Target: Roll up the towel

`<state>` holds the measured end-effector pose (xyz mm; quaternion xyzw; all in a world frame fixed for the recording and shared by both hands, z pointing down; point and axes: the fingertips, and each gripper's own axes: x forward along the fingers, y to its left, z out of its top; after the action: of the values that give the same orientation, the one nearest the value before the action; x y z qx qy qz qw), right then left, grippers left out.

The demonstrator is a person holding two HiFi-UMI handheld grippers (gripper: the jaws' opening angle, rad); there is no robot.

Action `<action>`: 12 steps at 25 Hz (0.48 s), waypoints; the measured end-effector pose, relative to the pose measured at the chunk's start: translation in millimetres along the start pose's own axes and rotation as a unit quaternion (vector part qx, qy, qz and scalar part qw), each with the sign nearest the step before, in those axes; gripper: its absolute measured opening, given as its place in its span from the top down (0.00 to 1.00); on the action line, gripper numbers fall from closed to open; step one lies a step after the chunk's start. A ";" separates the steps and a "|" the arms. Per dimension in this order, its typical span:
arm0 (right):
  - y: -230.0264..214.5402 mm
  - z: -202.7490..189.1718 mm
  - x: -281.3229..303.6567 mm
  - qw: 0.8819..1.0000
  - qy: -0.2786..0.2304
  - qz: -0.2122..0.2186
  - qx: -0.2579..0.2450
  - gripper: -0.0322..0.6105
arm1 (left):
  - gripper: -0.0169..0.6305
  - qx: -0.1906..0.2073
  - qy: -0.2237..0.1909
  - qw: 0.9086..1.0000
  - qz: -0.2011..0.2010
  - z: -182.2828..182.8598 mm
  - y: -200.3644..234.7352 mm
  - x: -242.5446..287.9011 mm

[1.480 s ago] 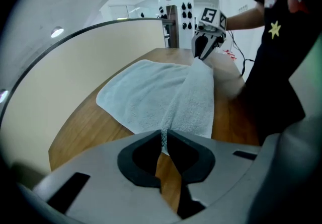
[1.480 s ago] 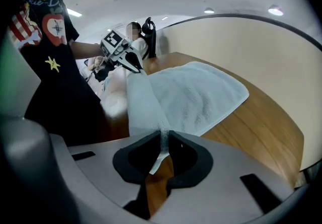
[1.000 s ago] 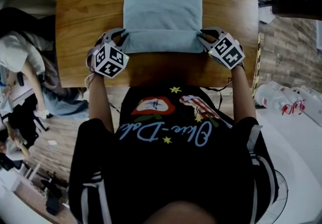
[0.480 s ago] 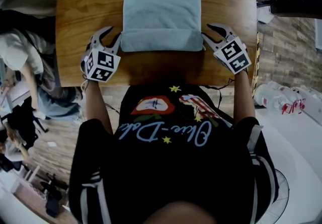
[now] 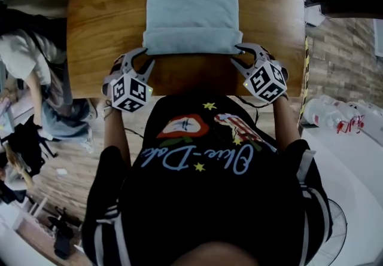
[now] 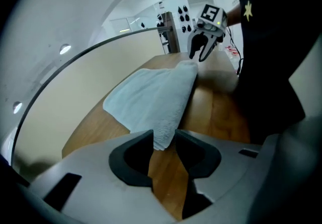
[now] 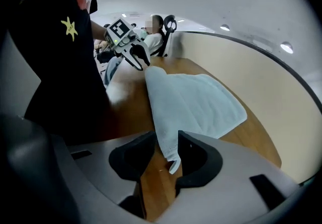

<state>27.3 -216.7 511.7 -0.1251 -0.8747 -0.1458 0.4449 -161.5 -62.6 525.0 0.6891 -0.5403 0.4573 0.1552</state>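
A light blue towel [image 5: 192,2] lies on the wooden table [image 5: 102,20], its near edge turned over into a thick roll [image 5: 192,40]. My left gripper [image 5: 140,58] sits at the roll's left end and my right gripper [image 5: 239,55] at its right end. In the left gripper view the towel [image 6: 151,97] pokes a corner between the left gripper's [image 6: 165,137] jaws. In the right gripper view the towel [image 7: 196,102] hangs a corner between the right gripper's [image 7: 167,140] jaws, with a gap on one side. Both pairs of jaws have just been opening and stand open.
The table's near edge runs just below both grippers, against the person's black shirt. A seated person [image 5: 24,73] is left of the table. Plastic bottles [image 5: 335,118] lie on the floor at the right. Brick flooring surrounds the table.
Both grippers let go of the towel's near edge, drew outward, then came back in at the roll's ends. The near edge now sits further up the table as a thicker roll.
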 end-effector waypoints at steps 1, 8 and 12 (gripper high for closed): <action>1.9 -3.7 4.1 1.000 0.010 0.001 -0.010 0.78 | 0.77 0.002 0.002 1.000 -0.004 -1.2 -4.4 4.1; 2.7 -22.5 27.9 0.997 0.058 0.007 -0.054 0.78 | 0.79 0.022 0.022 1.000 -0.001 -7.6 -1.3 26.3; -5.9 -23.5 33.0 0.996 0.063 -0.009 -0.062 0.79 | 0.81 0.050 0.032 0.998 0.007 -6.1 7.6 35.0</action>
<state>23.8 -227.8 550.9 -0.1352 -0.8353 -0.2116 0.4891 -171.0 -82.2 554.0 0.6774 -0.5162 0.5064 0.1351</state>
